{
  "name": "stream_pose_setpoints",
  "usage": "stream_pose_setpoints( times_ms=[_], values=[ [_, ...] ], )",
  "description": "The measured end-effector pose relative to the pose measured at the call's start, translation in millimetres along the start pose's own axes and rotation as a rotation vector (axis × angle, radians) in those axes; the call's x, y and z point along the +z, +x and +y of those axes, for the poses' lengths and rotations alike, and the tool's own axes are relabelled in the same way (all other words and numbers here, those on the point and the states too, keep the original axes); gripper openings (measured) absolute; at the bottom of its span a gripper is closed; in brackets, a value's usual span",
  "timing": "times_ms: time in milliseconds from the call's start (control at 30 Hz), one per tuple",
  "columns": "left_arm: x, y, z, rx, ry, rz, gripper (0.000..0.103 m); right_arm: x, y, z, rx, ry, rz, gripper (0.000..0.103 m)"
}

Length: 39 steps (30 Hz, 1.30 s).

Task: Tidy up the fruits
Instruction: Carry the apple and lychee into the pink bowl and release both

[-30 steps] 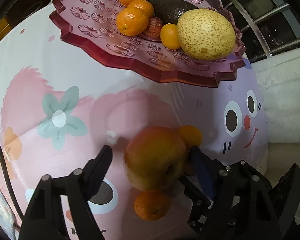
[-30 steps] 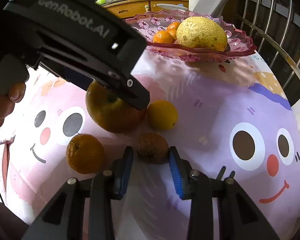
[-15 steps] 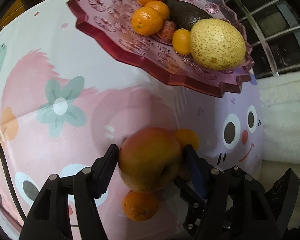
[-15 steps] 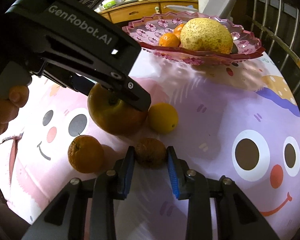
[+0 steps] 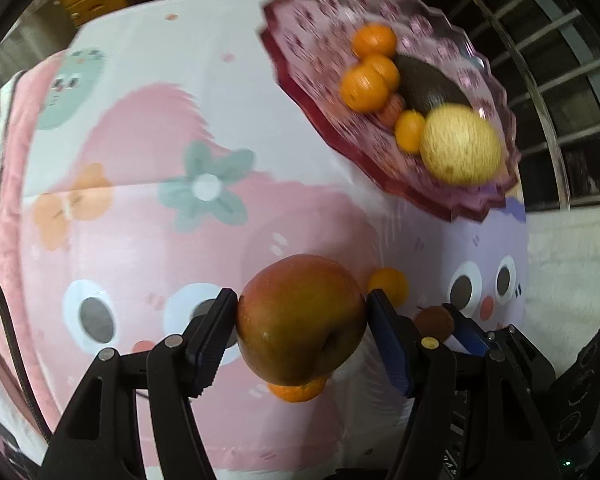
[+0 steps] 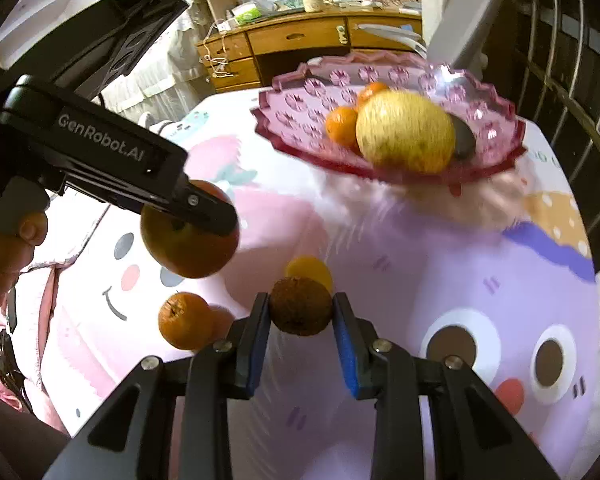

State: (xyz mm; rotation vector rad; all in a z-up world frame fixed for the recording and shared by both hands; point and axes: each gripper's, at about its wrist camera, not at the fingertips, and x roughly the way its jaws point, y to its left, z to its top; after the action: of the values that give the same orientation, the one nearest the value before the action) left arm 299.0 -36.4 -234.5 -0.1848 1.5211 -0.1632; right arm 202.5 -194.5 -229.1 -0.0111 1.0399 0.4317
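Holding one fruit in each gripper, probably for carrying both to the pink plate (image 6: 284,136), where a big yellow fruit (image 6: 404,136), small oranges and a dark avocado (image 5: 428,80) are already lying together. Left gripper (image 5: 302,316) clamping the apple (image 5: 300,320) from both sides, lifted clear of the tablecloth (image 5: 140,200). Right gripper (image 6: 300,312) pinching the small brown fruit (image 6: 300,306) between its blue pads, narrowly open. Remaining on the cloth: one orange (image 6: 184,320) and one small yellow fruit (image 6: 308,270), near each other below the grippers.
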Motion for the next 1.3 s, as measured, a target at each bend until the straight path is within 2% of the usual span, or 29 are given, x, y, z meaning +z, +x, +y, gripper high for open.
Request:
stream_pose_setpoints(
  times_ms=[367, 667, 967, 1300],
  values=[
    [35.1, -64.3, 18.2, 0.051, -0.060, -0.134, 0.065, 46.3, -26.6, 9.9, 0.040, -0.077, -0.080, 0.031],
    [89.4, -83.2, 17.4, 0.035, -0.075, -0.246, 0.065, 88.5, -28.6, 6.4, 0.026, -0.080, -0.118, 0.031],
    [133.0, -69.8, 6.0, -0.004, -0.047, -0.298, 0.065, 104.7, -0.4, -0.2, 0.002, -0.070, -0.079, 0.031],
    [152.8, -32.3, -6.2, -0.035, -0.012, -0.249, 0.065, 105.5, 26.9, -10.2, 0.018, -0.016, -0.053, 0.032]
  ],
)
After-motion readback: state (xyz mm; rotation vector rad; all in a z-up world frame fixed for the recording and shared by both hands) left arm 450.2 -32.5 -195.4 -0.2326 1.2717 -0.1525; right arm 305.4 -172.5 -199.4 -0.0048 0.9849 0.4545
